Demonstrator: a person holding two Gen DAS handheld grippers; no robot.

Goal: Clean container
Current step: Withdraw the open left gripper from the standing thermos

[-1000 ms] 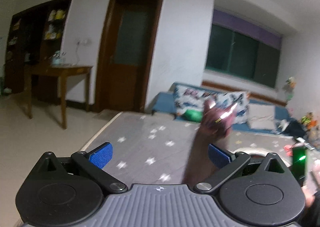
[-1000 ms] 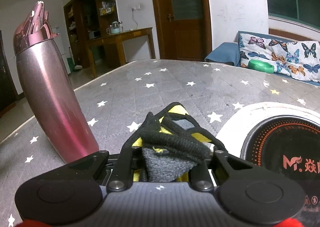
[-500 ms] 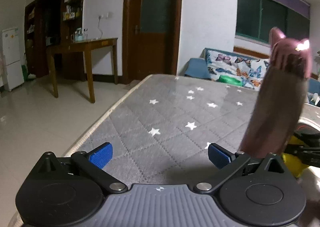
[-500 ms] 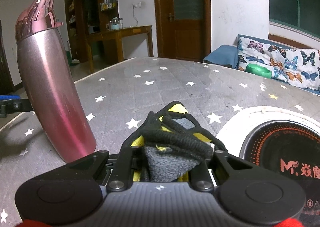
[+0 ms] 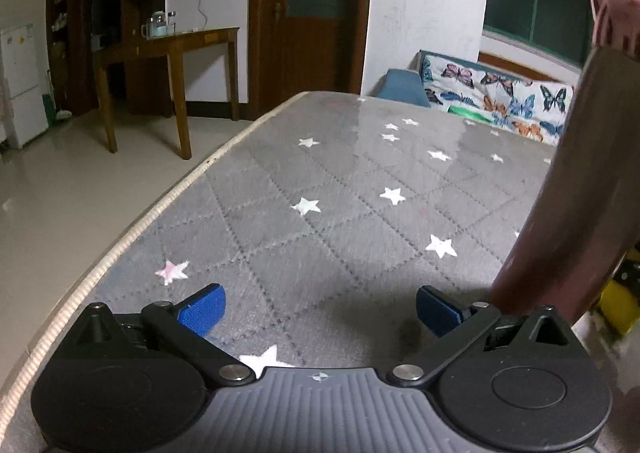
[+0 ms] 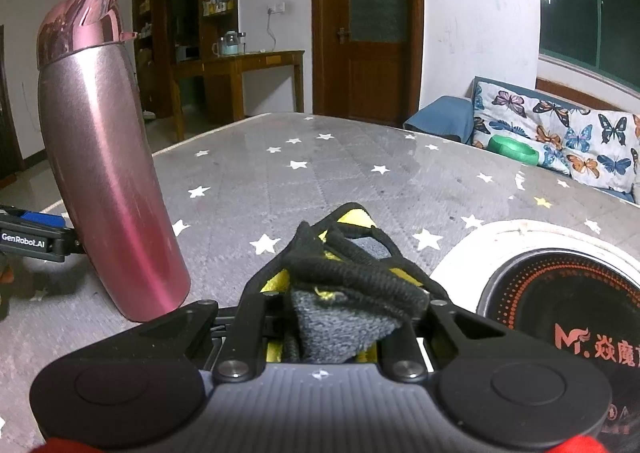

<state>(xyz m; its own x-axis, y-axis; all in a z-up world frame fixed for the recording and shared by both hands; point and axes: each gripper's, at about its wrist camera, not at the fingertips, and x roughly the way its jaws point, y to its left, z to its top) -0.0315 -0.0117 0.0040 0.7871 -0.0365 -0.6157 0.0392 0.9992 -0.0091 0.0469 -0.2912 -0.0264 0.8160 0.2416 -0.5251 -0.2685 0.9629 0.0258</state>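
Note:
A pink metal bottle with a shiny flip lid stands on the grey star-patterned table cover. My right gripper is shut on a grey and yellow cloth with black trim, low over the table just right of the bottle. My left gripper is open and holds nothing. In the left wrist view the bottle rises just outside the right blue pad. The left gripper also shows in the right wrist view, at the bottle's left side.
A round black induction cooker sits in the table at the right. The table's left edge drops to the tiled floor. Beyond are a wooden side table, a door, and a butterfly-print cushion with a green bowl.
My left gripper has swung left and come down to the table beside the bottle, still open; it has entered the right wrist view. The right gripper with the cloth has barely moved.

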